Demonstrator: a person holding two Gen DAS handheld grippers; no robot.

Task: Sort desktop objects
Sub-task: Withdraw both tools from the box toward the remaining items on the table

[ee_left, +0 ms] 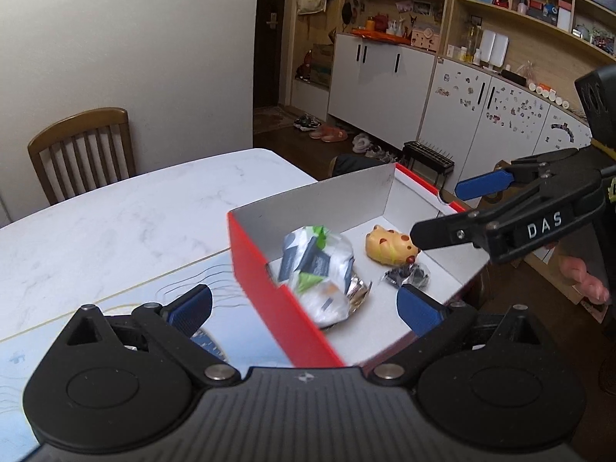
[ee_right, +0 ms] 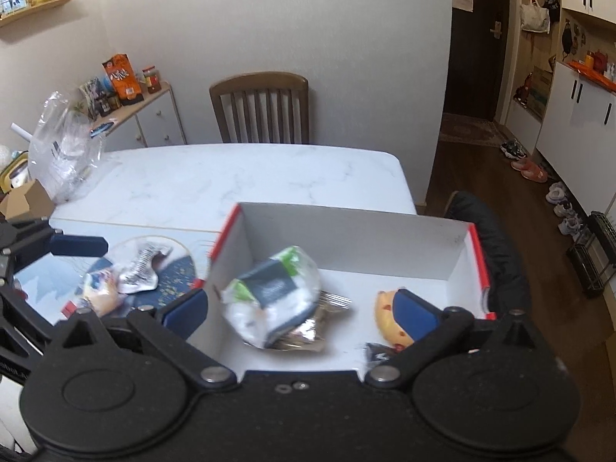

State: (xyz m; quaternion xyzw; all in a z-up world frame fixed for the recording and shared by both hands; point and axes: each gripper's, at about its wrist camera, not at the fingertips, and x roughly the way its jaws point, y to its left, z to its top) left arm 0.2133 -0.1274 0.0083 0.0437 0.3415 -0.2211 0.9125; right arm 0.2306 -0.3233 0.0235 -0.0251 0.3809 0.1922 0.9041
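A red box [ee_left: 269, 269] [ee_right: 346, 238] with a white inside stands at the table's right end. In it a white packet [ee_left: 315, 265] [ee_right: 273, 292] with grey and green print looks blurred, over a foil wrapper [ee_left: 358, 292] [ee_right: 308, 331]. Beside them lie a yellow red-spotted toy [ee_left: 389, 248] [ee_right: 385, 308] and a small black wrapped item [ee_left: 408, 275] [ee_right: 375, 352]. My left gripper [ee_left: 304, 308] is open over the box's near left corner, its pads well clear of the packet. My right gripper [ee_right: 300, 313] [ee_left: 458, 210] is open over the box's right side, holding nothing.
Left of the box a blue mat holds a crumpled silver wrapper [ee_right: 140, 269] and a round snack packet [ee_right: 102, 292]. A clear plastic bag [ee_right: 61, 154] sits at the marble table's [ee_left: 134, 208] far left. A wooden chair [ee_right: 261, 107] stands behind; a dark padded chair [ee_right: 496, 246] is beside the box.
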